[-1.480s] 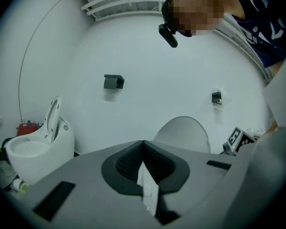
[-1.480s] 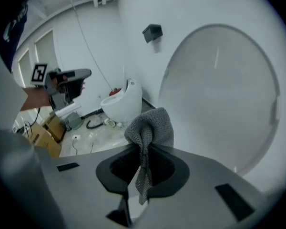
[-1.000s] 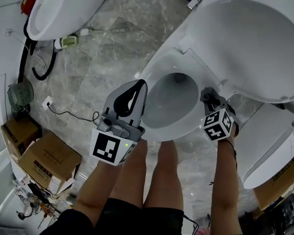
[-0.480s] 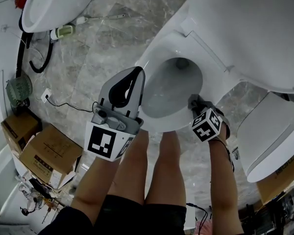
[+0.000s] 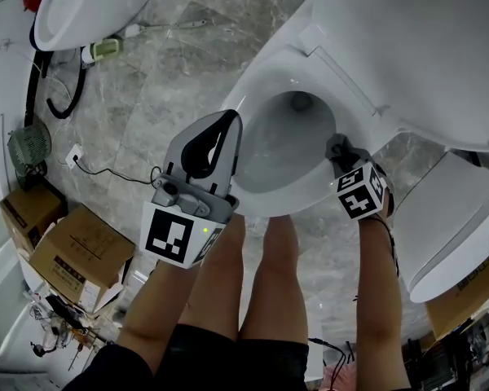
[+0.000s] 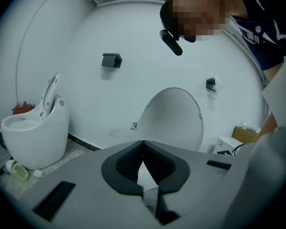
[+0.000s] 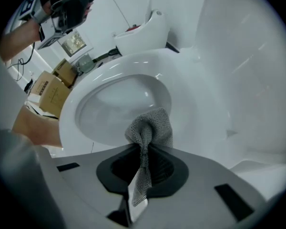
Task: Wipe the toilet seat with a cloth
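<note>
A white toilet [image 5: 265, 190] stands in front of me with its lid [image 5: 416, 47] raised. My right gripper [image 5: 340, 147] is shut on a grey mesh cloth [image 5: 345, 155], which rests on the right side of the ring round the bowl. In the right gripper view the cloth [image 7: 151, 124] bunches out of the right gripper [image 7: 143, 144] onto the rim [image 7: 109, 73]. My left gripper [image 5: 231, 119] hangs over the rim's left side, shut and holding nothing. In the left gripper view the left gripper [image 6: 143, 142] points at the raised lid [image 6: 174, 116].
A second toilet [image 5: 90, 6] stands at the top left, with a small bottle [image 5: 106, 50] and a black hose beside it. Cardboard boxes [image 5: 73, 255] and a fan [image 5: 23, 149] sit at the left. Another white toilet part [image 5: 448, 226] lies at the right. The person's legs [image 5: 261, 275] are below the bowl.
The right gripper slid the cloth along the rim toward the bowl's front, then back out to the right side. The left gripper has barely moved.
</note>
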### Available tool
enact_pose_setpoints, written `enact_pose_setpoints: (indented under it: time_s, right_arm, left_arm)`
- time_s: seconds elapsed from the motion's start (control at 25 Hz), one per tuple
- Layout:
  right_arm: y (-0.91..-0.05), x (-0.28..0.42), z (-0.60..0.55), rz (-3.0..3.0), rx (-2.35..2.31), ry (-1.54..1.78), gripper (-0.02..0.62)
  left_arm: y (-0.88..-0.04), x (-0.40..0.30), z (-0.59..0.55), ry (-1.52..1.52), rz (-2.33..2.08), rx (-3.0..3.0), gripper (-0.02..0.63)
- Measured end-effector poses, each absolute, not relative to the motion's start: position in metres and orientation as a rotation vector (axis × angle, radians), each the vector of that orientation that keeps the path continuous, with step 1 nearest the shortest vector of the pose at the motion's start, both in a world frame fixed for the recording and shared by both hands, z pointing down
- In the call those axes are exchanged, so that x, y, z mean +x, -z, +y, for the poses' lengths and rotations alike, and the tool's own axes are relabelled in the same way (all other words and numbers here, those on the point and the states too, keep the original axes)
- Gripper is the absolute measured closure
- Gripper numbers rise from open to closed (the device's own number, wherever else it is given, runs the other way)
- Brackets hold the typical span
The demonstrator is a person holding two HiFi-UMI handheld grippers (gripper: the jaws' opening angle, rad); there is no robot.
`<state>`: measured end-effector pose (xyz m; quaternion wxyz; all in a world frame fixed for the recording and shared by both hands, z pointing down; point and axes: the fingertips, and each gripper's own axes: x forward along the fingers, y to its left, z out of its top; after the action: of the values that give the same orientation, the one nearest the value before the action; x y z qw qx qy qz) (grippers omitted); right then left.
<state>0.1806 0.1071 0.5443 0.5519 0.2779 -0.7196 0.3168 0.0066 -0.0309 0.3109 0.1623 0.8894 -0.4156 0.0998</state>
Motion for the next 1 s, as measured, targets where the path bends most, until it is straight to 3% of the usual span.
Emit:
enact_pose_setpoints:
  time_s: [0.32,0.56,0.84,1.0]
  right_arm:
    - [-0.529,0.217,0.052,-1.706,0.926,-0.474,0.543]
    - [-0.523,0.224,0.105,-1.706,0.964,-0.698,0.543]
    - [-0.530,0.166,0.175,-1.836,0.705,-0.974,0.543]
    - [-0.533,0.181,0.157,-1.843,0.748,-0.938,0.543]
  left_arm:
    - [-0.313,0.010,-0.025,-0.284,-1.189,2.541,0.594]
    - [-0.310,0.010,-0.023,-0.278,-1.192,2.539,0.594]
    - [-0.311,0.019,-0.018,-0.278,-1.172,2.548,0.594]
    - [-0.311,0.023,-0.016,-0.284,-1.166,2.556,0.594]
